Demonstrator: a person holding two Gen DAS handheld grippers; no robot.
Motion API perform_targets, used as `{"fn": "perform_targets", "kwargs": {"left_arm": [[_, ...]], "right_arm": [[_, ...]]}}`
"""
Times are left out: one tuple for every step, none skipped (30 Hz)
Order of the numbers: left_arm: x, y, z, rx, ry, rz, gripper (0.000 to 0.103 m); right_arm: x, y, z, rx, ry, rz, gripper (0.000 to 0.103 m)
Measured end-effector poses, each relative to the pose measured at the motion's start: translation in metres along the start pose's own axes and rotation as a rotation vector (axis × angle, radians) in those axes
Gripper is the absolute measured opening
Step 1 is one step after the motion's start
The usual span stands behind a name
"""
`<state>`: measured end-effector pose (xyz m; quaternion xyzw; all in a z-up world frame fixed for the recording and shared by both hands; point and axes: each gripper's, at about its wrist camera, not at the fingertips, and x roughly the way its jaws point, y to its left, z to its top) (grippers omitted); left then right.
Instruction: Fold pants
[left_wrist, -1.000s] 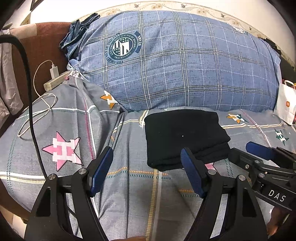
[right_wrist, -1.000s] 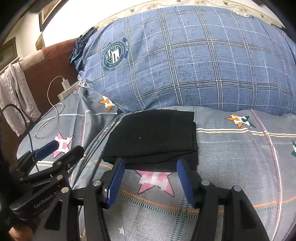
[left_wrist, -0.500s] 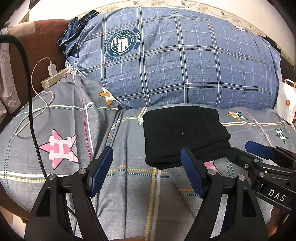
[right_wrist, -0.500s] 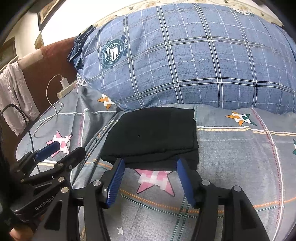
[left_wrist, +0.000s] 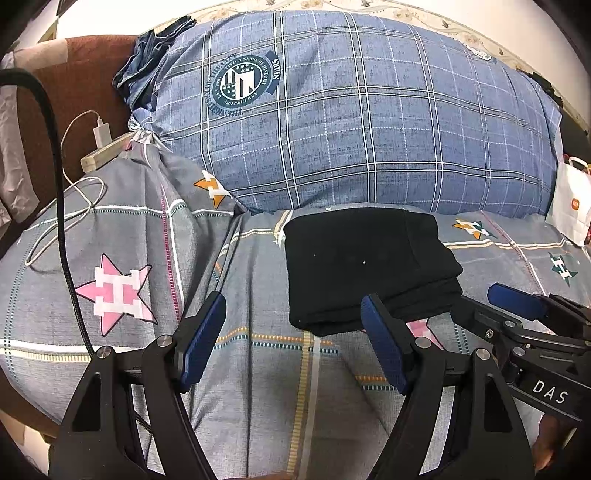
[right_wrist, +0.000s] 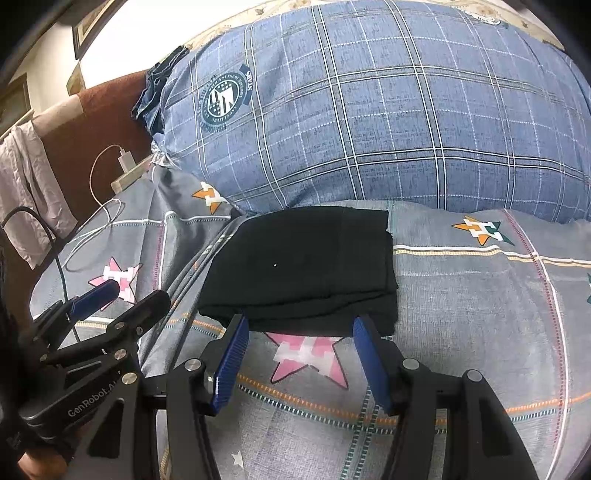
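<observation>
The black pants (left_wrist: 365, 266) lie folded into a flat rectangular stack on the grey patterned bedsheet (left_wrist: 258, 369), just in front of the blue pillow; they also show in the right wrist view (right_wrist: 306, 266). My left gripper (left_wrist: 293, 317) is open and empty, hovering just short of the stack's near left corner. My right gripper (right_wrist: 297, 325) is open and empty at the stack's near edge, above a pink star print. Each gripper shows in the other's view: the right one (left_wrist: 517, 306), the left one (right_wrist: 118, 295).
A large blue plaid pillow (left_wrist: 351, 118) fills the back. A white charger and cable (left_wrist: 85, 177) lie at the left near the brown headboard (left_wrist: 74, 74). A white paper bag (left_wrist: 569, 206) stands at the far right. A black cable (left_wrist: 62, 221) crosses the left.
Both grippers drew back slightly and tilted; the pants look a little lower and farther in the views. The folded stack has not moved. Both jaws stay open.
</observation>
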<state>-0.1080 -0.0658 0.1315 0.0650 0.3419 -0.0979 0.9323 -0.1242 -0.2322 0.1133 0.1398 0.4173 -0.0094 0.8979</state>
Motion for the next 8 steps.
{"fn": "perform_targets", "kwargs": {"left_arm": [[-0.0001,0.0,0.0,-0.001,-0.001,-0.001,0.076],[-0.0003,0.0,-0.0001,-0.001,-0.004,-0.003,0.076],[-0.0004,0.0,0.0001,0.0,-0.007,-0.004,0.076],[-0.0019,-0.0006,-0.0006,0.0,-0.015,-0.005,0.076],[-0.0041,-0.001,-0.0013,0.0,-0.031,-0.007,0.076],[-0.0054,-0.0012,-0.0011,0.001,-0.041,-0.008,0.076],[-0.0072,-0.0031,-0.0018,0.008,-0.047,-0.012,0.076],[-0.0085,-0.0055,-0.0023,0.017,-0.045,-0.018,0.076]], "right_arm": [[0.0003,-0.0002,0.0,0.0,0.001,0.002,0.057],[0.0003,-0.0003,0.0,0.0,0.001,0.003,0.057],[0.0001,-0.0007,-0.0001,0.0,0.001,0.003,0.057],[-0.0005,-0.0014,-0.0002,0.002,0.001,0.002,0.057],[-0.0012,-0.0023,-0.0003,0.003,0.0,0.003,0.057],[-0.0023,-0.0038,-0.0005,0.005,-0.002,0.003,0.057],[-0.0042,-0.0058,-0.0008,0.008,-0.005,0.002,0.057],[-0.0059,-0.0079,-0.0011,0.011,-0.008,0.0,0.057]]}}
